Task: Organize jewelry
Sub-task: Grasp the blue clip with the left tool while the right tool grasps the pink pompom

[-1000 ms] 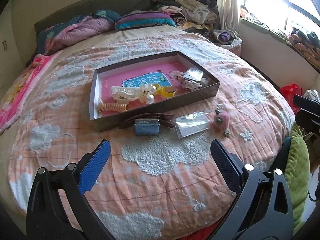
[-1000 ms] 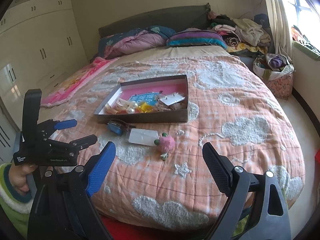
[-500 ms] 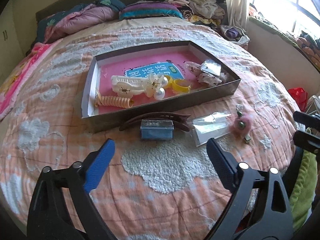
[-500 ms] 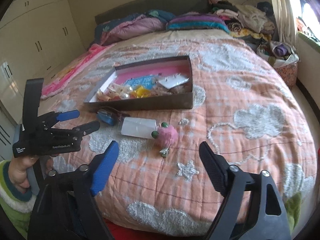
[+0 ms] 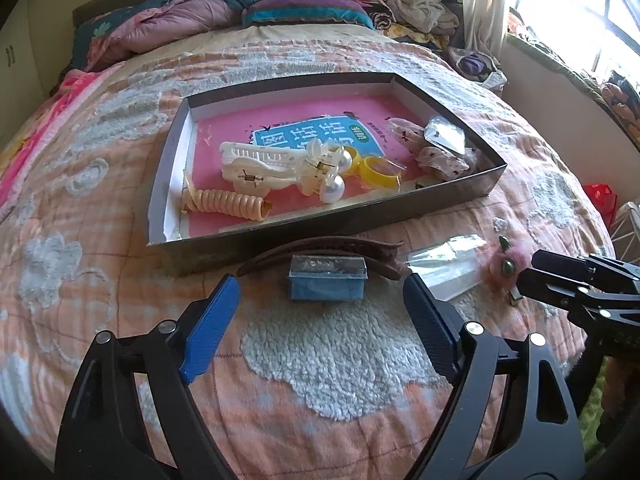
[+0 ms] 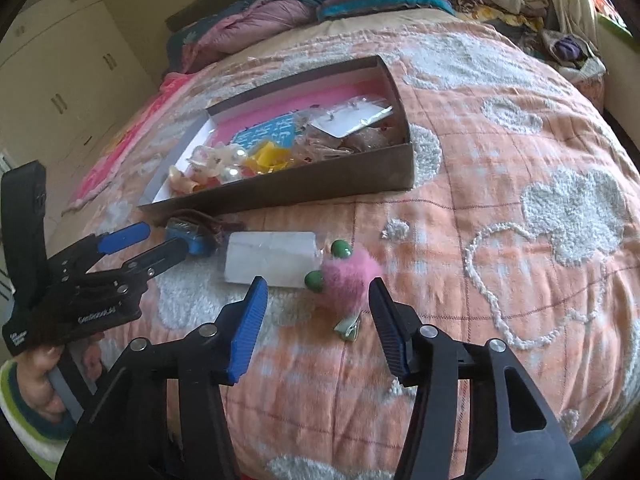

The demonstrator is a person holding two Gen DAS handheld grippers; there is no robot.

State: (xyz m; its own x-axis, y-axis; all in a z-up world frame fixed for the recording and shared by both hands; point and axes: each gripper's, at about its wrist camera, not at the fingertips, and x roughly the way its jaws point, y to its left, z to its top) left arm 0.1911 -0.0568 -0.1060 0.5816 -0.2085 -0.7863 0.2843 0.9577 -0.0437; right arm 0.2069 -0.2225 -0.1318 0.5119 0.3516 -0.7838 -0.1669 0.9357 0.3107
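Our left gripper (image 5: 320,304) hangs with jaws apart, a blue box (image 5: 327,282) at its 12 o'clock. Our right gripper (image 6: 318,300) is spread too, a pink pompom clip (image 6: 347,276) just between its tips.

Probably a home bedroom: bed (image 5: 120,280), pillows (image 5: 304,10), wardrobe (image 6: 60,60).

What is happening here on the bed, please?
A person is sorting hair accessories and jewelry into a shallow box on the bed, holding a claw in each hand. The left claw is open in front of a small blue case lying on the quilt. The right claw is open around a pink fluffy clip, not yet closed on it. A clear plastic bag and a brown hair clip also wait outside the box.
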